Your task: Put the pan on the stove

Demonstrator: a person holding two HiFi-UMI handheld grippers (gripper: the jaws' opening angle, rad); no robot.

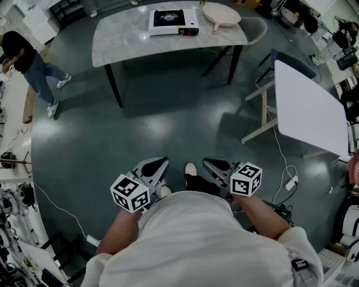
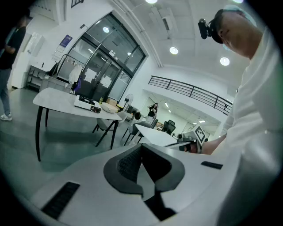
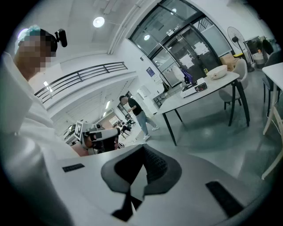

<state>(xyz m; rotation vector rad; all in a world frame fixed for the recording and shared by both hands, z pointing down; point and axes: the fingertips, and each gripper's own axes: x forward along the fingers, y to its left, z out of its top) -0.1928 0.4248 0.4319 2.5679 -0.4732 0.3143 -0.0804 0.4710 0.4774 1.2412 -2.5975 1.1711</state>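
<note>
Left tongs (image 1: 152, 168) and right tongs (image 1: 216, 166) both clenched and empty, held low by the body, since the person stands well apart from the desk (image 1: 123, 33). Pan (image 1: 220, 15) lies there just beside the stove (image 1: 168, 21), not yet on it.

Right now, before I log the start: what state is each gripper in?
Left gripper: closed, holding nothing.
Right gripper: closed, holding nothing.

Head view downward, gripper views level, sharing stove (image 1: 173, 21).
</note>
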